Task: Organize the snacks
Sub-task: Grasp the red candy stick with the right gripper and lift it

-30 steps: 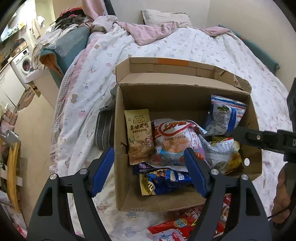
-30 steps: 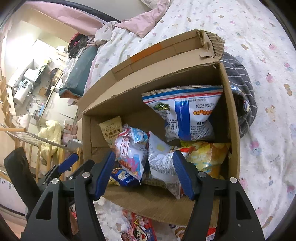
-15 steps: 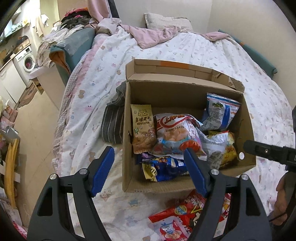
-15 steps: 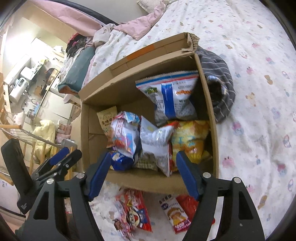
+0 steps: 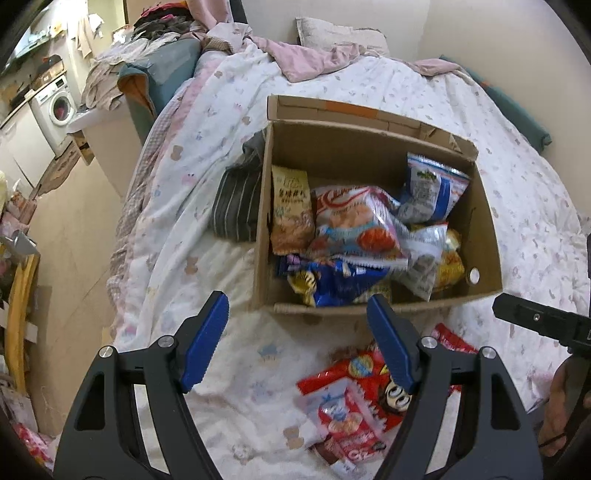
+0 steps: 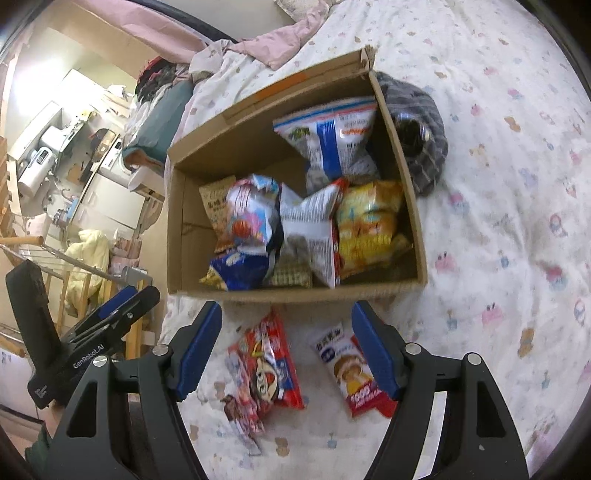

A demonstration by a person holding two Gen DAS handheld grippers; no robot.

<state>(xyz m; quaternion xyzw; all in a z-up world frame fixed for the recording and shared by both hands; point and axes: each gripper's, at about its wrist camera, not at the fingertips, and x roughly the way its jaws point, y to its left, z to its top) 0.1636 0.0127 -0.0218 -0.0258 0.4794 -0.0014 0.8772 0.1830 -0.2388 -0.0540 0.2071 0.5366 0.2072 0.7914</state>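
Both tongs stand wide and hold nothing: the left tongs (image 5: 297, 314) and right tongs (image 6: 286, 325) hover over the bed (image 6: 517, 184), just short of the cardboard box (image 6: 295, 293). Snack packets fill the box; a red packet (image 6: 271, 363) lies on the bed before it.

A lived-in home bedroom is shown by a bed (image 5: 424, 99) covered with a printed quilt, a pillow (image 5: 332, 35), heaped clothes (image 5: 110, 81), and a washing machine (image 5: 55, 107) seen beyond.
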